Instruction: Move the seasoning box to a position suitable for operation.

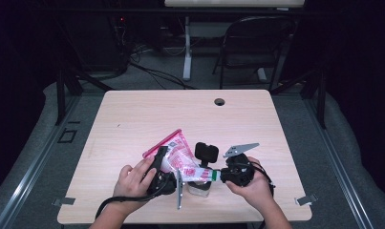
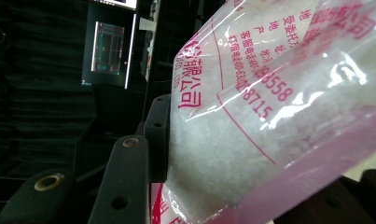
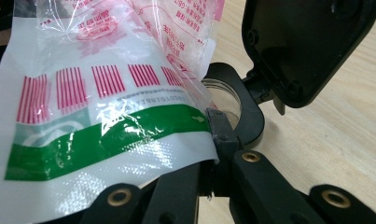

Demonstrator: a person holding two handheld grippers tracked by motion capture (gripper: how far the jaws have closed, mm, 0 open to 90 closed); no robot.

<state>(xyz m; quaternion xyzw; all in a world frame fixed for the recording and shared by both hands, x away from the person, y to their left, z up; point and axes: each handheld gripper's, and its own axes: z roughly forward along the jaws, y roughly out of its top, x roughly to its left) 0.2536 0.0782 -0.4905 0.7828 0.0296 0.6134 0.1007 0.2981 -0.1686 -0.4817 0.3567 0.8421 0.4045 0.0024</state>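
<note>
**Bag of white granules held over an open jar by two grippers**

A plastic bag (image 1: 176,153) printed in red and green is held between the two grippers near the front edge of the table (image 1: 133,114). The left gripper (image 1: 160,168) is clamped across the filled body of the bag, its jaws held part-way apart by the bulk between them; in the left gripper view the white granules (image 2: 213,154) are seen pressed against a jaw through the clear film. The right gripper (image 1: 218,175) is pinched flat on the bag's green-banded end (image 3: 106,135), its jaws pressed together on the thin film. That end is held lower than the rest, just above a small clear jar (image 1: 199,187) that stands upright on the table with its black flip lid (image 1: 207,151) raised. The bag is presumably tilted this way so that its contents can be guided into the jar's mouth (image 3: 223,95). Whether anything lies in the jar cannot be told.
</note>
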